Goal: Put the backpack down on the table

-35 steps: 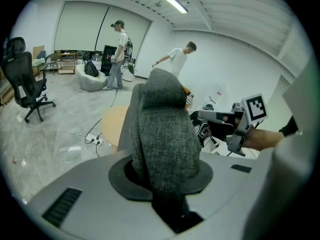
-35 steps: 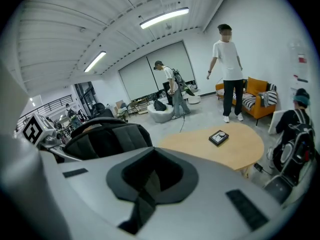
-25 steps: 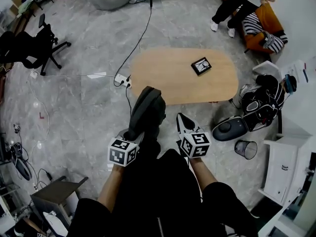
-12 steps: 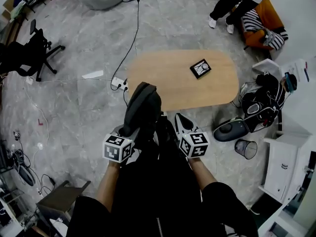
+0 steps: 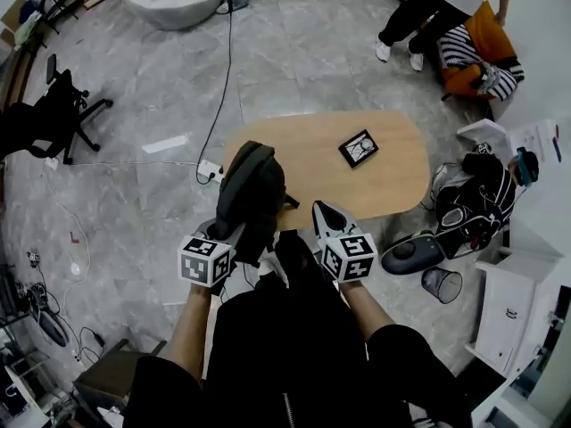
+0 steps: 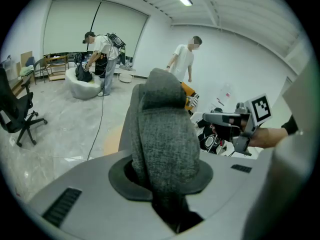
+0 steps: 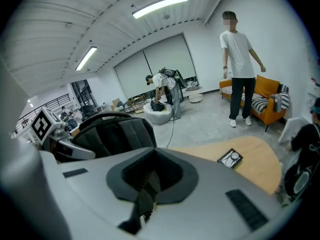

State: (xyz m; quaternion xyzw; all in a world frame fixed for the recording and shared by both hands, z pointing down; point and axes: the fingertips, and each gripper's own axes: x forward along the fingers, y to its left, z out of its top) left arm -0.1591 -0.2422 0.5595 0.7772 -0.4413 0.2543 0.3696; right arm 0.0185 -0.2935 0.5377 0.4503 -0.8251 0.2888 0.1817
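Note:
The dark grey backpack (image 5: 249,193) hangs in the air over the near left edge of the oval wooden table (image 5: 393,178). My left gripper (image 5: 230,235) is shut on its thick grey padded strap (image 6: 164,139), which fills the left gripper view. My right gripper (image 5: 323,215) is just right of the pack. It is shut on a thin black webbing strap (image 7: 145,191) that runs down between its jaws, with the backpack's body (image 7: 111,135) to their left. A small black framed item (image 5: 359,147) lies on the table.
A cable and a power strip (image 5: 210,169) lie on the floor left of the table. Black bags (image 5: 477,194), a helmet-like shell (image 5: 412,251) and a bin (image 5: 442,284) crowd its right end. People (image 5: 434,7) stand by an orange sofa (image 5: 473,56); an office chair (image 5: 55,116) is at left.
Both grippers and the backpack have moved forward toward the table; the pack's top now overlaps the table's near edge. Both grips look unchanged.

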